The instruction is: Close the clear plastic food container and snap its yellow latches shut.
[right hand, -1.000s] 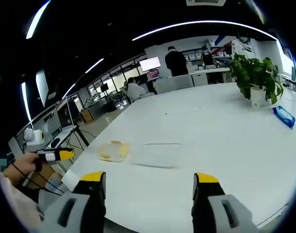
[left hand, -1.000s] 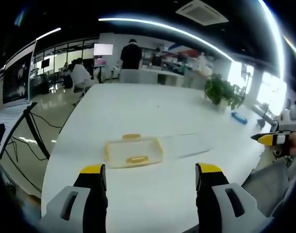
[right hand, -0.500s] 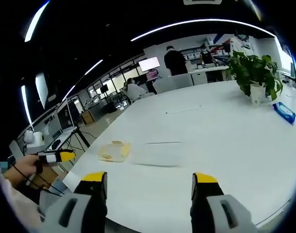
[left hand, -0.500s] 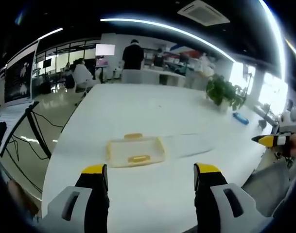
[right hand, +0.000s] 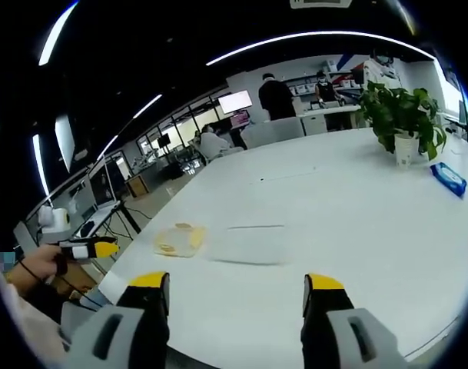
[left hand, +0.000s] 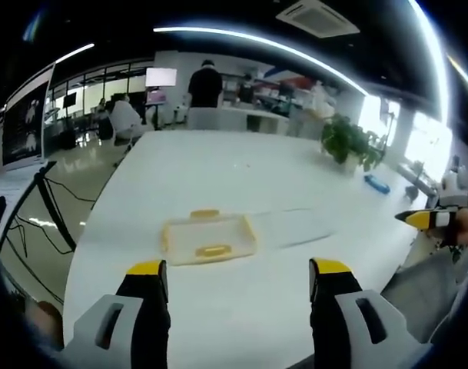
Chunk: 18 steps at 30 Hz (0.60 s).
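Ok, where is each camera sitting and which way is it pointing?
Left gripper view: rides the left gripper, above the table's near edge, facing the container; the right gripper shows at right.
Right gripper view: rides the right gripper, facing across the table; the left gripper and hand show at left.
Shared: container, lid, plant.

We can read no text, label, brand or number in either view. The bright wall-mounted screen (left hand: 160,77) at the far end of the room glows without legible characters, and the small blue flat packet (right hand: 448,179) on the white table (right hand: 356,223) carries no print we can make out.
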{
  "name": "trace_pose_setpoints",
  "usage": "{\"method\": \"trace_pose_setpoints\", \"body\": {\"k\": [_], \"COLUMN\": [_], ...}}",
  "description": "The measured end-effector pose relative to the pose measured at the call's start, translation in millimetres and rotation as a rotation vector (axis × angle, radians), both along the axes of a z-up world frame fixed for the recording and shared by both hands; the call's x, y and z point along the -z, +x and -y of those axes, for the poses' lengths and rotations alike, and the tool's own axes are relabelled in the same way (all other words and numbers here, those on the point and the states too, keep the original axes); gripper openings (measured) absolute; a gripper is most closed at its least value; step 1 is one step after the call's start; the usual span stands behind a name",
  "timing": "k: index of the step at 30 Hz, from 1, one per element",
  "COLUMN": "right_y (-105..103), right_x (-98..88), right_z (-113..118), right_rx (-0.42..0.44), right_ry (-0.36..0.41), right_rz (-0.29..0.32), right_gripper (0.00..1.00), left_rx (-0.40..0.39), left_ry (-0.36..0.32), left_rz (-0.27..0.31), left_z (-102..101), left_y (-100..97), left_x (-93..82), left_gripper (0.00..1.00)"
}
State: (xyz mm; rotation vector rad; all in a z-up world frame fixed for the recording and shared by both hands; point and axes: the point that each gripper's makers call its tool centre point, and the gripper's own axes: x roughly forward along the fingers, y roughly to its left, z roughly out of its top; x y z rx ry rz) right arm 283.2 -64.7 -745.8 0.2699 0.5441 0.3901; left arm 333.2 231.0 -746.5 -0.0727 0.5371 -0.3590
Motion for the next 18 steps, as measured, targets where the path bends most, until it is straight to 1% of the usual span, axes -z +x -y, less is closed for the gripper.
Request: {"method": "trace_pose_setpoints", "body": {"k": [13, 15, 18], "right_y": [0.9, 2.2, 8.3], "right_x": [2.9, 3.5, 1.9], "right_z": [-6.2, -6.7, -8.0], "right_rx": [-0.027, -0.03, -0.032], "right_ry": [-0.003, -0.003, 0.003], "right_rz": [-0.007, -0.009, -0.008], "right_gripper": [0.7, 0.7, 0.7], "left_rx": [0.0, 0.001, -0.003], "left_ry": [0.009, 0.01, 0.004], "left_rz": [-0.017, -0.022, -0.022], "left_z": [-2.7, -2.7, -3.3], "left_y": [-0.3, 1.1, 5.2], "left_x": [3.7, 4.8, 1.8], "left_gripper": [0.73, 0.73, 0.73]}}
